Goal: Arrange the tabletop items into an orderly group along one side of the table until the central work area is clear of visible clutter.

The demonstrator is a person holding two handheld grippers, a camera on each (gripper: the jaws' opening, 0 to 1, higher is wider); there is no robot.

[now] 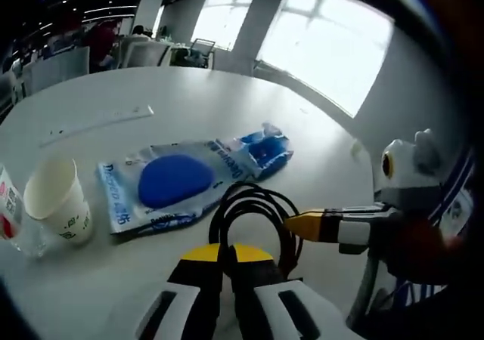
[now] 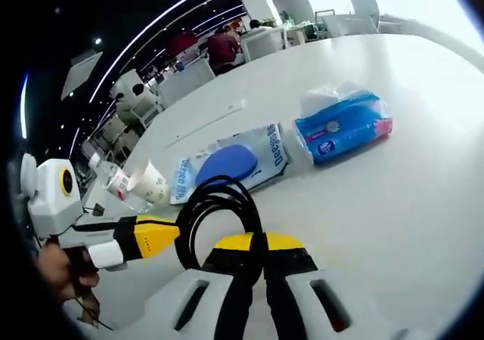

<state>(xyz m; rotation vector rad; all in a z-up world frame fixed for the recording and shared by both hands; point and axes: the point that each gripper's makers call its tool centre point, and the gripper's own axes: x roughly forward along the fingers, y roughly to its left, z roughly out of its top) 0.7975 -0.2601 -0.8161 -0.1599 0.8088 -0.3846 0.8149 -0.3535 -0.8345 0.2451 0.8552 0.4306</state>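
— Both claws' state?
— Right claw (image 2: 251, 251) pinched narrow on black cable loop (image 2: 219, 215); left claw (image 1: 227, 258) likewise narrow at the cable.
— Items?
— Blue pouch (image 1: 178, 183), paper cup (image 1: 59, 200), tissue pack (image 2: 344, 125) on white counter (image 1: 189, 106).

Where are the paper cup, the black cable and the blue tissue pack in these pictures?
paper cup (image 1: 59, 200): left gripper view, on its outer side wall.
black cable (image 2: 219, 204): right gripper view, on the loop's upper part.
blue tissue pack (image 2: 344, 126): right gripper view, on the middle of its wrapper.
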